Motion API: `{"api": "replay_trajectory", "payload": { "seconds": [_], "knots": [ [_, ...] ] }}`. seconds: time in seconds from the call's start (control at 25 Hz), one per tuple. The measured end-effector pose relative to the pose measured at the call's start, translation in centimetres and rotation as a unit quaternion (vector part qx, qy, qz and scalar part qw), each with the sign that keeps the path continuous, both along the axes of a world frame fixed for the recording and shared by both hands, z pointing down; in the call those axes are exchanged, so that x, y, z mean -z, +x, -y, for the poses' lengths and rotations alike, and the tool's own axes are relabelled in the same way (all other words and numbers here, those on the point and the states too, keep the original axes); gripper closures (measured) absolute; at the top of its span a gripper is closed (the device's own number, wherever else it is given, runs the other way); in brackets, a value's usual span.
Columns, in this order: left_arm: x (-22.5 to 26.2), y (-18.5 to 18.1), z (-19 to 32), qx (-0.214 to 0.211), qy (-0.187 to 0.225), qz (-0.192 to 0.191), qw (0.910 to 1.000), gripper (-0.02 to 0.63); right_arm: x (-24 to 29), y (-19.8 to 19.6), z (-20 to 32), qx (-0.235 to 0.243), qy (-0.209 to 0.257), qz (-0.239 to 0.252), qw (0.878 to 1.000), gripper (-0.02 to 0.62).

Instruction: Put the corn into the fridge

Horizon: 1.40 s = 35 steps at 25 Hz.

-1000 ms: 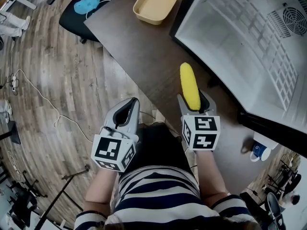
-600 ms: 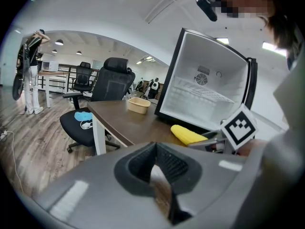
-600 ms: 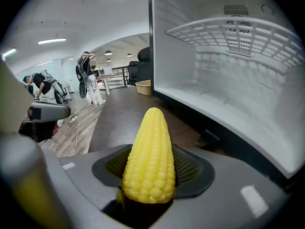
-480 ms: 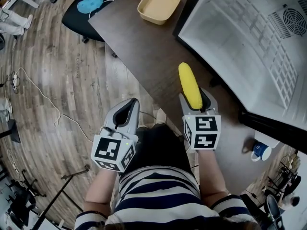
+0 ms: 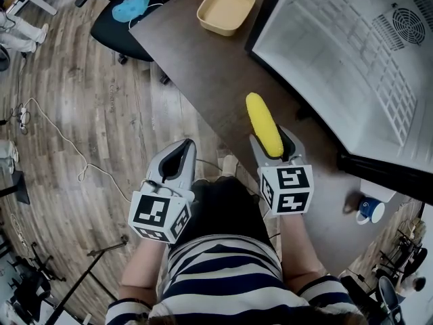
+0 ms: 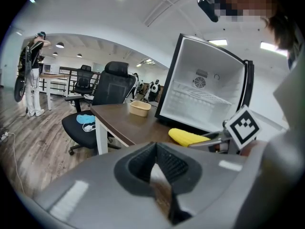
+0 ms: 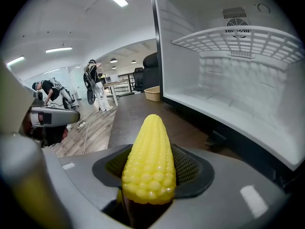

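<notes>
Dark wood table [image 5: 203,73] over plank floor [image 5: 81,100], open fridge [image 5: 338,53] on it

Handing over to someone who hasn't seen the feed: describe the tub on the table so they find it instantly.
Find the dark brown table with the open white fridge on it. At the table's far end, left of the fridge, sits the tub. It is pale yellow, square with rounded corners and empty, unlike the bright corn in the right claw.
</notes>
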State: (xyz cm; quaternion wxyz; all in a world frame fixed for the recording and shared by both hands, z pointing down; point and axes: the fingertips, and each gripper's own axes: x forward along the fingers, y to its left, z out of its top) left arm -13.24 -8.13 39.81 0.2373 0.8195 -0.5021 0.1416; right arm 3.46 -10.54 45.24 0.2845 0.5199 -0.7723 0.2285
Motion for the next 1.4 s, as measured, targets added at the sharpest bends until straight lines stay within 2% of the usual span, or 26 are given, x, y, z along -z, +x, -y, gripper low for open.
{"api": "replay_trajectory", "payload": {
  "seconds": [0.52, 0.88, 1.4],
  "knots": [
    [2.6, 0.8, -0.3, -0.018, 0.030, -0.006, 0.9994, 0.606, 5.2, 1.2, -0.9, -0.023, 0.041, 0.033, 0.998, 0.339],
    [3.7, 3.4, 1.6, -0.043, 0.053, -0.007, 0.9976, 0.606, 7.3, 6.0, 0.2, -0.074, 0.074, 0.038, 0.994, 0.339],
    [4.4, 8.1, 6.4, -0.067, 0.078, -0.015, 0.9946, 0.606, 8.8, 13.2, 4.8, -0.153, 0.118, 0.038, 0.980, 0.339]
  ]
}}
